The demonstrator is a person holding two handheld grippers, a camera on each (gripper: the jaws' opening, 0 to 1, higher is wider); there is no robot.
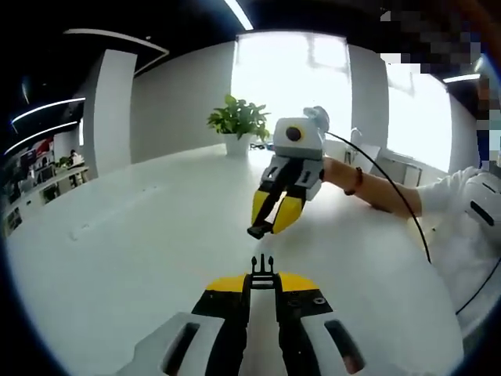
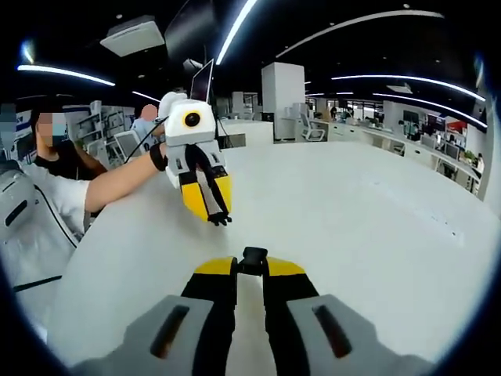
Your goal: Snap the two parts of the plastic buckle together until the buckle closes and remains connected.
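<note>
**Buckle halves gripped and facing, not yet joined**

The left claw is clamped on the pronged buckle half, its tines jutting past the tips; the right claw is clamped on the socket half; both parts are held in the air above the white table, well apart and roughly facing each other; so both grasps look done, while aligning, pushing and the click remain; the table is bare and glossy, with a potted plant at its far edge before bright windows; open office desks lie beyond.
</note>
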